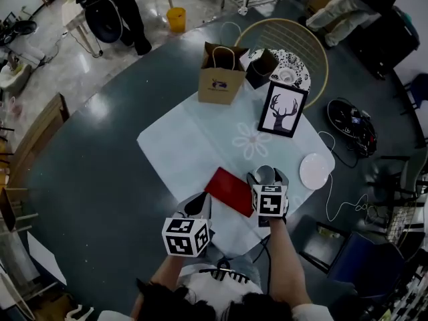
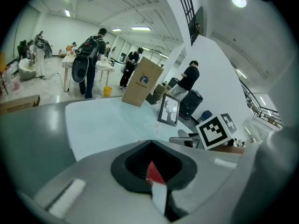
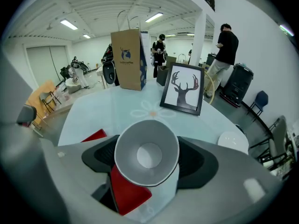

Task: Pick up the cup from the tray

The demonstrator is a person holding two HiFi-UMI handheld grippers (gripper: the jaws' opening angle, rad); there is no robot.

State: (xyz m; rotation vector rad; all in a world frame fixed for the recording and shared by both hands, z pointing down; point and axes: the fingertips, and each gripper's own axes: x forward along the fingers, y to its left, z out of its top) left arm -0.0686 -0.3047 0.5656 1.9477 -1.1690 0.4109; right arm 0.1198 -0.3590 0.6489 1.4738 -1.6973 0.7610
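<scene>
A grey cup [image 1: 265, 174] is held between the jaws of my right gripper [image 1: 267, 178], lifted just off the right end of the flat red tray [image 1: 231, 190]. In the right gripper view the cup [image 3: 147, 158] faces the camera mouth-first, filling the gap between the dark pads, with the red tray [image 3: 127, 192] below it. My left gripper [image 1: 198, 206] hovers at the tray's near left edge, its jaws together with nothing between them. Through its jaw opening a sliver of red tray [image 2: 153, 172] shows.
A pale cloth [image 1: 194, 139] covers the middle of the dark round table. On it stand a brown paper bag [image 1: 221, 75], a framed deer picture [image 1: 283, 110] and a black box [image 1: 261, 67]. A white disc [image 1: 315, 170] lies right of the cup. A round wooden chair [image 1: 304, 42] is beyond.
</scene>
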